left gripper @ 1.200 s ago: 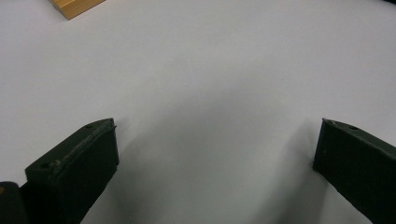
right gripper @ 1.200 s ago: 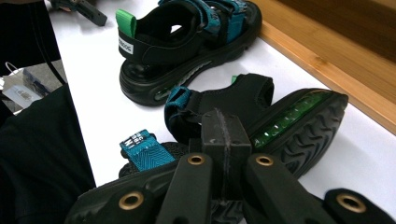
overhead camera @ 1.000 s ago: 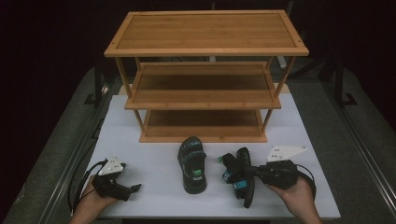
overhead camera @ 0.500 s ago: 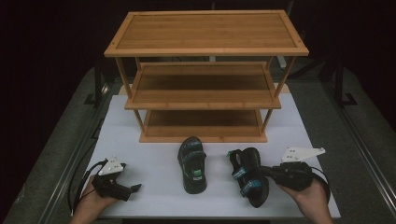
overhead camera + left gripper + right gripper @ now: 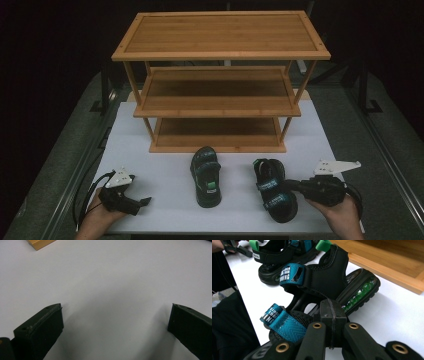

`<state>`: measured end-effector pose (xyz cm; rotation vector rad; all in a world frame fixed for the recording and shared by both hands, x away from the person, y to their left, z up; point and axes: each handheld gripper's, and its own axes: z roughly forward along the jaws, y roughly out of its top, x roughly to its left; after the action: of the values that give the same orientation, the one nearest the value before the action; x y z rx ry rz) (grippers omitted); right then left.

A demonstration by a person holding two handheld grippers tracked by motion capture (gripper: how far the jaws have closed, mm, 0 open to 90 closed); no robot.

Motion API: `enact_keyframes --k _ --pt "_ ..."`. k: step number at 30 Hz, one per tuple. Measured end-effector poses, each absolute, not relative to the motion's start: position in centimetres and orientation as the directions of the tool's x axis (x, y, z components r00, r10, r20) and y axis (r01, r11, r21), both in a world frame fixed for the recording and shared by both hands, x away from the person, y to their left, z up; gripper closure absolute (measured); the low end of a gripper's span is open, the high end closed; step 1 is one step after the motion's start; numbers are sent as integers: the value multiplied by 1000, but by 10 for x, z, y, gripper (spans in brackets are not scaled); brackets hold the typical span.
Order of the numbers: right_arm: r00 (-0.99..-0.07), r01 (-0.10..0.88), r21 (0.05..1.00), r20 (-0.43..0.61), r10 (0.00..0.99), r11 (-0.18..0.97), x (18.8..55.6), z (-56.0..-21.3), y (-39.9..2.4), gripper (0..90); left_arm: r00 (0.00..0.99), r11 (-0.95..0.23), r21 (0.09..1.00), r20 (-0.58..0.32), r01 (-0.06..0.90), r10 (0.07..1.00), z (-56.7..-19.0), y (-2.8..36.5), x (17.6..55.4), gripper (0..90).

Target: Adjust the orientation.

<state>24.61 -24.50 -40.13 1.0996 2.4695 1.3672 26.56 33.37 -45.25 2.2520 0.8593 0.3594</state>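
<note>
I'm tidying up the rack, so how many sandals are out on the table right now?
2. One sandal lies on the white table in front of the rack's middle; the other sandal lies to its right, at the right gripper. None sit on the shelves that show.

Black sandal (image 5: 274,195) with teal straps, flat on white table (image 5: 160,150)

- Left gripper (image 5: 142,201): showing black, blocky jaws with small screw holes, and wearing a pale three-cornered plate.
- Right gripper (image 5: 331,315): showing black arms with brass rivets.
- Black cables (image 5: 82,205) are trailing from both.
</note>
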Motion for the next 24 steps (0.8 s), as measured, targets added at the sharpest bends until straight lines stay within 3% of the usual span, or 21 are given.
enact_keyframes --k 14,19,24 --pt "-681 636 706 323 657 312 249 -433 -268 897 742 -542 691 12 478 670 -453 334 266 0" --pt "-679 628 708 296 672 322 249 -430 -270 894 742 -542 691 12 478 670 -453 334 266 0" --pt "-657 595 756 263 706 272 249 -411 -283 796 742 -542 690 10 480 670 -453 334 266 0"
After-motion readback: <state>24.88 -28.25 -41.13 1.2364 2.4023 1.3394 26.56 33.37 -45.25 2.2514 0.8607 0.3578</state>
